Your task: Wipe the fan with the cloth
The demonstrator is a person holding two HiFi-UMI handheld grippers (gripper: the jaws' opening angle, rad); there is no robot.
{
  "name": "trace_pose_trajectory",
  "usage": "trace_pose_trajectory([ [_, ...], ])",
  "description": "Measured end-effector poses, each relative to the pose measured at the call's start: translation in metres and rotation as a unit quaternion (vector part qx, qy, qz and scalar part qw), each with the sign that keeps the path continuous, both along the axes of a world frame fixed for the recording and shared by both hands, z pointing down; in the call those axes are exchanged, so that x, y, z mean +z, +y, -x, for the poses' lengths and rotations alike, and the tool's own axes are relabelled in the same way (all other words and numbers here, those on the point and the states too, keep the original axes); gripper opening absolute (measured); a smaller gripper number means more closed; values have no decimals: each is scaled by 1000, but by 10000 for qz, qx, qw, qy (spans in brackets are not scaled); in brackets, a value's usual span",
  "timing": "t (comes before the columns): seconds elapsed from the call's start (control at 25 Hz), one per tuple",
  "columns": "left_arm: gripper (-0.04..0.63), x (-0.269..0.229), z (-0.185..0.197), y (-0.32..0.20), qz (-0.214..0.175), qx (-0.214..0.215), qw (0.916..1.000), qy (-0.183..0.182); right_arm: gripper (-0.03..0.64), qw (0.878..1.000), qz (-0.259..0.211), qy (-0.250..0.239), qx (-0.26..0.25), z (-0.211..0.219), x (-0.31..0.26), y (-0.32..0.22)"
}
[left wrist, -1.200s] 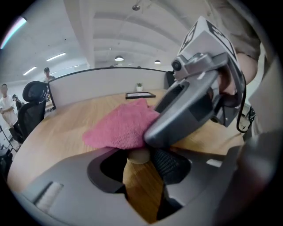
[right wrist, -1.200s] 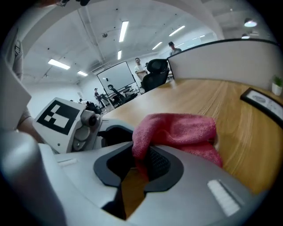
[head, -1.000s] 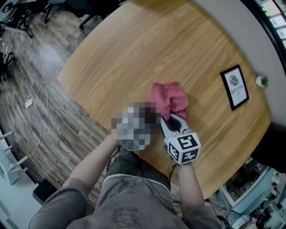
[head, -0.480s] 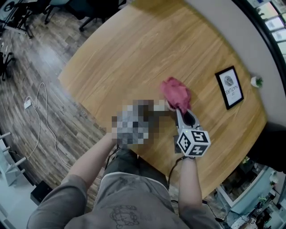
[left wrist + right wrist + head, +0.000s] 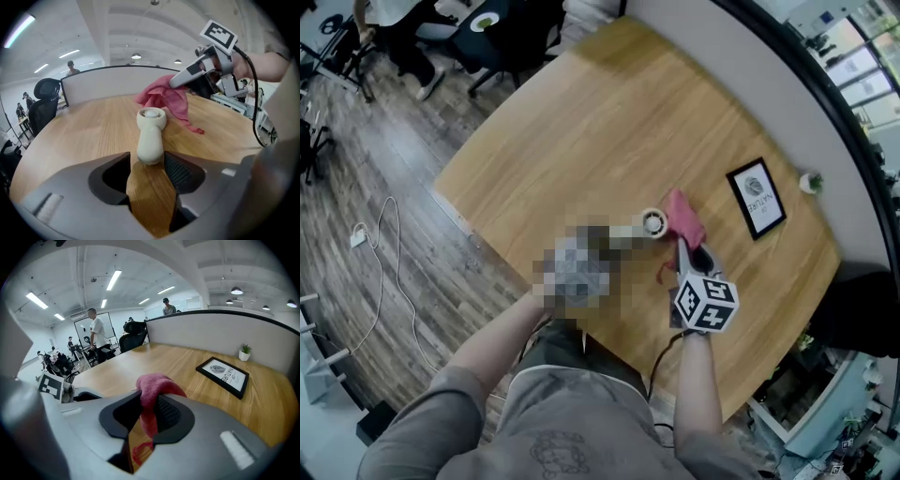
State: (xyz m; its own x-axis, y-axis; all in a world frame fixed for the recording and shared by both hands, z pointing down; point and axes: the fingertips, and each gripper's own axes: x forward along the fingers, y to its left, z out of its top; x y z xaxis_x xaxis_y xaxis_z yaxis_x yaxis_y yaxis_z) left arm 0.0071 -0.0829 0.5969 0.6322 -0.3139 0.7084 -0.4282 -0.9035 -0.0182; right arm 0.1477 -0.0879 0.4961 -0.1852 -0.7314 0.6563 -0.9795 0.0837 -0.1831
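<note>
A: Fan, where is it?
B: Cream handheld fan [image 5: 151, 133] lies on the wooden desk [image 5: 581, 122], near the front edge. Handle end points at the left gripper [image 5: 147, 159], round head faces up at the far end.

A: Left fingers?
B: Apart, and they have just been opening. The handle end sits between the 2 pads with a thin gap on 1 side, so nothing is pressed. In the head view a mosaic patch covers that gripper.

A: Right gripper?
B: Right gripper [image 5: 149, 404] has its fingers clamped on the red cloth [image 5: 157, 385]. 1 fold is pinched between the pads, a bunch bulges over the top and a tail hangs below. Its marker cube [image 5: 706, 305] shows clearly from above.

A: Cloth versus fan?
B: The cloth is bunched just beside the fan head, on the far right side of it. Whether they touch, cannot tell. In the left gripper view 1 loose end reaches the desk past the fan.

A: Other stuff?
B: Black framed print [image 5: 757, 199] lies flat to the right, well apart from the fan. 1 small potted plant [image 5: 811, 182] stands by the divider wall. A white cable [image 5: 394, 244] runs over the floor [image 5: 356, 169].
</note>
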Motion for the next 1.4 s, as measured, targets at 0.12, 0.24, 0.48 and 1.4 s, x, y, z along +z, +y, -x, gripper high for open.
trace_pose_trajectory([
  [0.12,236,-8,10,-3,40,-33,9999,-120,77,9999,-128,2,-80,4,-18,4],
  [0.24,236,-27,21,-8,11,-128,9998,-116,77,9994,-270,20,-204,11,-41,8],
  [0.48,201,-98,42,-30,-276,-677,9966,376,77,9956,-860,-14,-378,26,-106,9],
  [1.4,87,-412,81,-7,-2144,-1075,9398,2433,77,9481,-3068,157,-822,53,-334,63],
])
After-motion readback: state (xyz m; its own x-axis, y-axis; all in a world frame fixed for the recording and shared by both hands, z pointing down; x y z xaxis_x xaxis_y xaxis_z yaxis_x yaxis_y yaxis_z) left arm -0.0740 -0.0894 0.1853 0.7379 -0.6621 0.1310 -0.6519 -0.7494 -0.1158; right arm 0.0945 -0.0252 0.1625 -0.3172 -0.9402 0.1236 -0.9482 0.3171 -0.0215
